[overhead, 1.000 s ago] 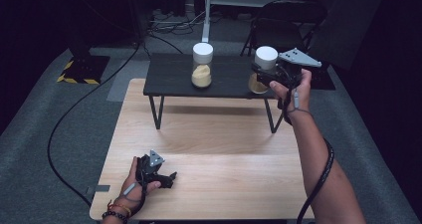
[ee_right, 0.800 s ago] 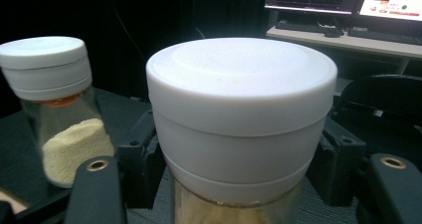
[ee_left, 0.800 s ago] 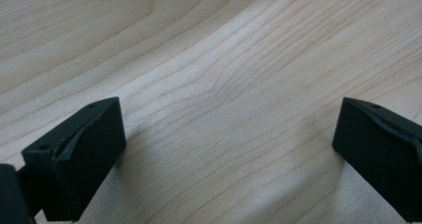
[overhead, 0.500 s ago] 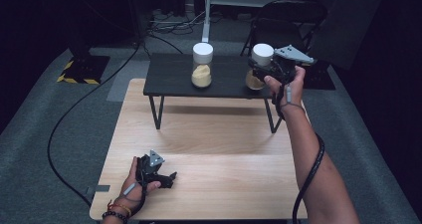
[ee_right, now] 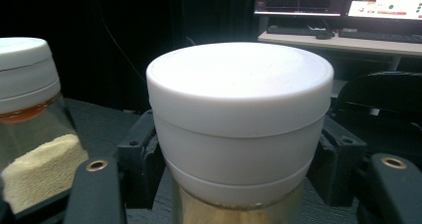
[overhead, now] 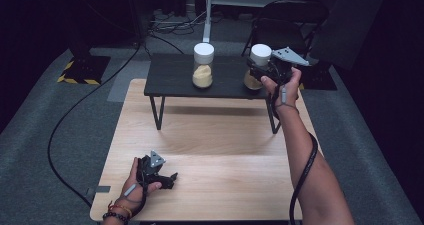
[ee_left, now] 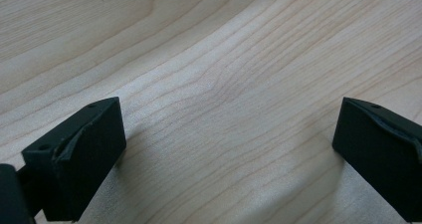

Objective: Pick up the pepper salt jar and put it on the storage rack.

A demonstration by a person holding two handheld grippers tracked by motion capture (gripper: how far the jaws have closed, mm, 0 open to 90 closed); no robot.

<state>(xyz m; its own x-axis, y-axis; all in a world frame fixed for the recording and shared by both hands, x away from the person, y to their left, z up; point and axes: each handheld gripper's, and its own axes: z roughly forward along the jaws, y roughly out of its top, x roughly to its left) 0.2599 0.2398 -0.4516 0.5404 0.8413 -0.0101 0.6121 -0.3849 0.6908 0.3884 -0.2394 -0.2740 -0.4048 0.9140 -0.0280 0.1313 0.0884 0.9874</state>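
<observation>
The right tongs (overhead: 259,71) sit closed around the white lid (ee_right: 240,109) of the right jar (overhead: 254,80), which stands on the black bench (overhead: 172,80) beside a second jar (overhead: 202,67). The glass looks slick and breakable, and it's partly filled, so moderately heavy; the broad plastic lid looks the safer hold. The left tongs (ee_left: 224,154) rest open on the wooden table (overhead: 210,135), holding nothing.

Lower body of the white-lidded jar (ee_right: 239,119) below the frame edge, its contents barely visible
</observation>
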